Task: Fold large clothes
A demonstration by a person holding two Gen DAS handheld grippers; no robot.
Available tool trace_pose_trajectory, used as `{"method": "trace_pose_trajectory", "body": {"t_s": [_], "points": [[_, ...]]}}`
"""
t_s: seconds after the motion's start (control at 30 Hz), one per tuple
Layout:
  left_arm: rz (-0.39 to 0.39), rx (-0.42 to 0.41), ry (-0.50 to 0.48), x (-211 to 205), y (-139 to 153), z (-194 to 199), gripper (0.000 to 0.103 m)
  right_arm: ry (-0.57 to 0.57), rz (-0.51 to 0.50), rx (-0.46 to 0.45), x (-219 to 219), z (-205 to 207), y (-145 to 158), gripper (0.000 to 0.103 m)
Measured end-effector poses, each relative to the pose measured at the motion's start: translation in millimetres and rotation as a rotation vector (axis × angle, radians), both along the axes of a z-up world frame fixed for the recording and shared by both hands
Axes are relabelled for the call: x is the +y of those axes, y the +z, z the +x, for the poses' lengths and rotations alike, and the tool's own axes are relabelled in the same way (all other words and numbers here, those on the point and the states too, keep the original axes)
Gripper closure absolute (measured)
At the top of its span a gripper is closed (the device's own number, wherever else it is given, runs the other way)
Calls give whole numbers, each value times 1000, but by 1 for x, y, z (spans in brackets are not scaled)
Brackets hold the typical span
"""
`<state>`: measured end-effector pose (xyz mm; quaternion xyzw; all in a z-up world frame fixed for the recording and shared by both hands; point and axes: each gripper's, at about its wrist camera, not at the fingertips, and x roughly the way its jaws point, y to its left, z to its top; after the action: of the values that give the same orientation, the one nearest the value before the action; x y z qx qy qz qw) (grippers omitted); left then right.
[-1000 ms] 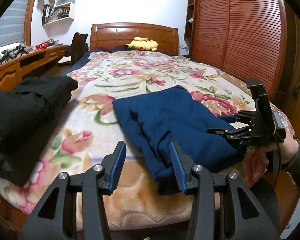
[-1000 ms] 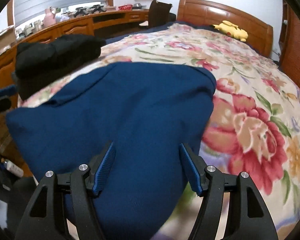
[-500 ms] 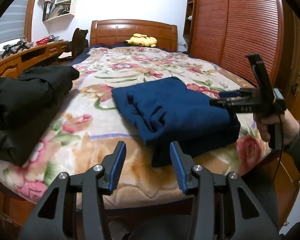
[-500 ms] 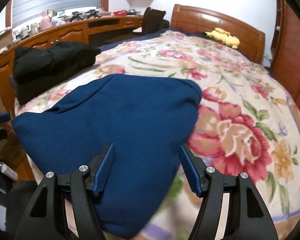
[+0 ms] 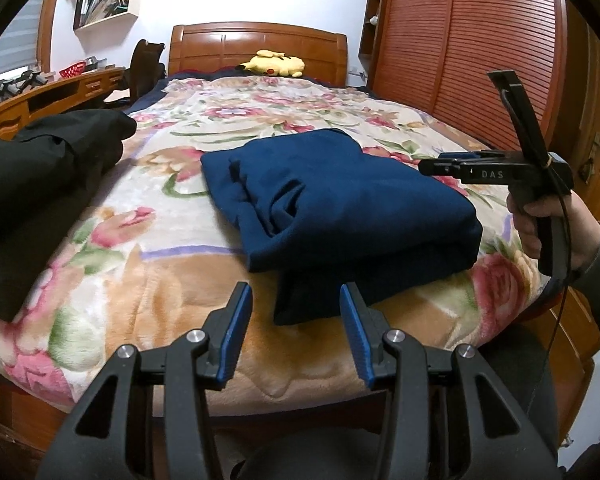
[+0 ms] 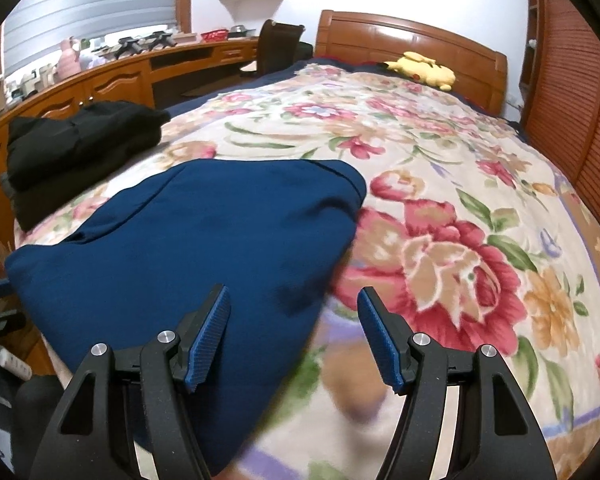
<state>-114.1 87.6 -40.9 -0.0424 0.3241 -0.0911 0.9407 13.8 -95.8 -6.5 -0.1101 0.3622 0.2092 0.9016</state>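
Bed with a floral blanket, carrying folded clothing and a soft toy

A wooden-framed bed [image 5: 260,46] is seen covered by a cream blanket [image 5: 148,280] printed with pink and red flowers. A folded navy garment [image 5: 340,204] is laid flat on the blanket near the foot end, with a darker flap protruding from beneath its near edge. A heap of black clothing [image 5: 40,176] is placed at the bed's left edge, well apart from the navy garment. A yellow plush toy [image 5: 272,65] is laid at the far end, just in front of the headboard. The rest of the blanket is left uncovered.
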Motion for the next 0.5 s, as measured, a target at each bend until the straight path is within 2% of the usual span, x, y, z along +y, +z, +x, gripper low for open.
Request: {"method": "trace_pose_trajectory", "body": {"t_s": [0.23,0.5], "points": [[-8,6,-4,-5,-5,8,59,-43,10,21,-7,29,-8,34],[-62,20,-16,-5,-14,16,59,-68,66,60,-11,79,-14,33]]}}
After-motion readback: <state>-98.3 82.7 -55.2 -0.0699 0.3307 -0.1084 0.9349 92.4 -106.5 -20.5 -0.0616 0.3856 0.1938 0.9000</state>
